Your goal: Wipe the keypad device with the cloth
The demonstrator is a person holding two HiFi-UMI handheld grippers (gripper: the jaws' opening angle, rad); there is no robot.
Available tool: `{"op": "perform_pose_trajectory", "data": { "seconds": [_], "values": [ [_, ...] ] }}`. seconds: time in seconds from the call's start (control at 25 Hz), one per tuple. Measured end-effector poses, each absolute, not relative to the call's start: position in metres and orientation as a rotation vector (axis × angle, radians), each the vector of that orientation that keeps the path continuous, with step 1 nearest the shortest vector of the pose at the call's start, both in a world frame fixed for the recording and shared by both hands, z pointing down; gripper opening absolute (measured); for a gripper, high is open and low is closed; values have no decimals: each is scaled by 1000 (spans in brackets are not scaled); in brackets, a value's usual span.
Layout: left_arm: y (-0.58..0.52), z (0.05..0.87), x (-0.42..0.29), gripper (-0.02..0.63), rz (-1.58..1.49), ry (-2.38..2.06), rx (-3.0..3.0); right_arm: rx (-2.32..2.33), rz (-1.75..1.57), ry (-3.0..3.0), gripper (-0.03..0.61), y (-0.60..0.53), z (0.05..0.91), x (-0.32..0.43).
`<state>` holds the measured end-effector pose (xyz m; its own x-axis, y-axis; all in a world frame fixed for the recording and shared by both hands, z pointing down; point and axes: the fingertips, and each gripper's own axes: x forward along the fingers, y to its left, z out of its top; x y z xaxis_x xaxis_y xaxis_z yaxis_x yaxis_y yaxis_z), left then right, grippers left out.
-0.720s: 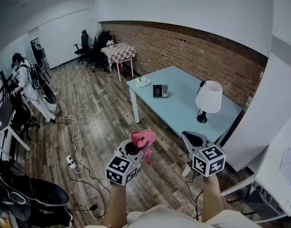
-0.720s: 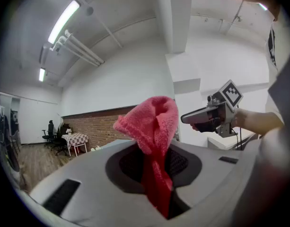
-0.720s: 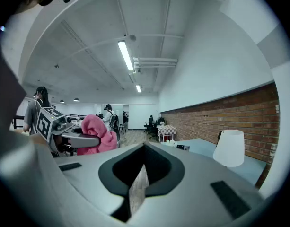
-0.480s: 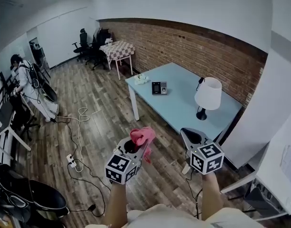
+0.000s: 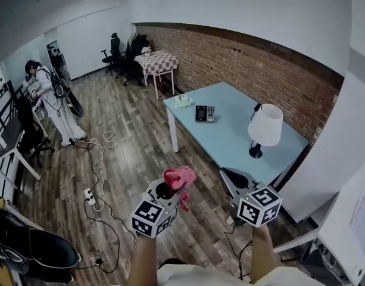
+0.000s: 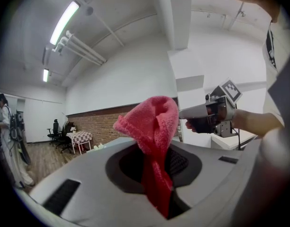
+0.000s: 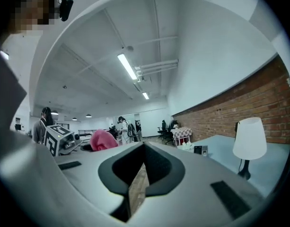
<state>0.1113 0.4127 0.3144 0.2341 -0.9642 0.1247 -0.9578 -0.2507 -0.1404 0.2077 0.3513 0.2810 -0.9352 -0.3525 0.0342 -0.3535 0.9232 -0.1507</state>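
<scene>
Cloth [image 5: 180,175], pink, sits pinched in the left tool [image 5: 170,189]; the right tool [image 5: 229,175] is drawn to a slit, empty. The keypad device [image 5: 203,114] lies well ahead on the pale worktop [image 5: 230,139], upper centre of the head view, between both tools' lines.

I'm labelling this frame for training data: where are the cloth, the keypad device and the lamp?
cloth [image 6: 152,123], left gripper view, on its bunched pink top.
keypad device [image 5: 204,113], head view, on its front face.
lamp [image 5: 265,125], head view, on its white shade.
</scene>
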Motion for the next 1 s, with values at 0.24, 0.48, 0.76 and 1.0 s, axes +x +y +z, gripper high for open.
{"op": "perform_pose_trajectory", "data": {
  "seconds": [0.24, 0.48, 0.76, 1.0],
  "values": [
    [411, 338, 111, 101, -316, 1940, -2457, 543, 254, -3052, 2, 341, 293, 211],
    [366, 350, 92, 101, -343, 1917, -2465, 634, 245, -3016, 3, 288, 316, 199],
    [274, 351, 31, 101, -333, 1881, -2480, 740, 228, -2988, 3, 200, 319, 151],
    [187, 340, -10, 101, -315, 1805, -2545, 758, 329, -3005, 5, 129, 307, 105]
  ]
}}
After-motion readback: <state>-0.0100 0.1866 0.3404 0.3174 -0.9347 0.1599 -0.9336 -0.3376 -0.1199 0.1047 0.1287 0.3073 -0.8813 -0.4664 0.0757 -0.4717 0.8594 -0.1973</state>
